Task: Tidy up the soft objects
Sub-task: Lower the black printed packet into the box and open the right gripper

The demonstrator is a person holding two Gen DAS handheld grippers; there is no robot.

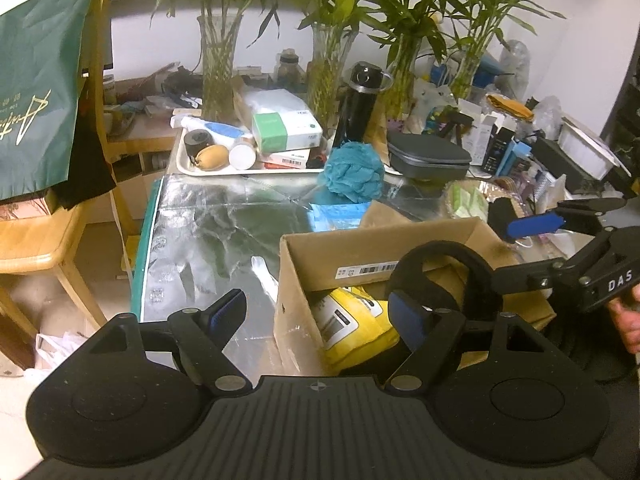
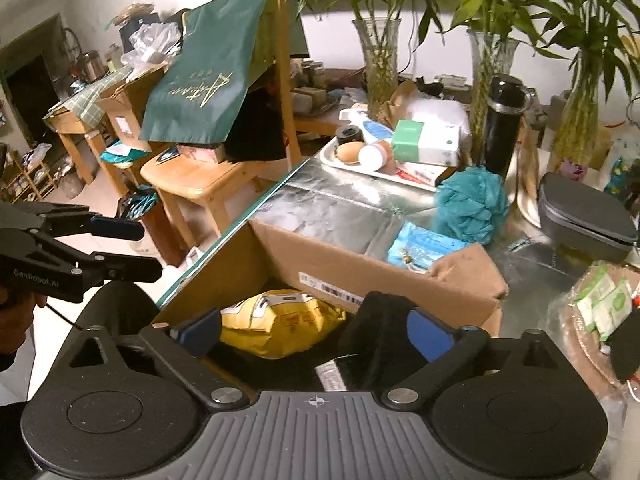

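Left wrist view shows right claw [image 1: 560, 236] open, black band [image 1: 444, 264] hanging over box [image 1: 304, 252]; right wrist view shows left claw [image 2: 138, 248] open beside box.

I note three glass vases of bamboo [image 1: 218, 68] at the far table edge. Black flask [image 1: 360, 100] stands between them. White tray [image 1: 184, 160] far left; wooden chair [image 2: 208, 184] with green bag [image 1: 36, 92] beyond.

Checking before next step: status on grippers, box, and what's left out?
Left gripper open, right gripper open over cardboard box. Yellow pouch inside box. Teal bath pouf on table, nothing blocking it.
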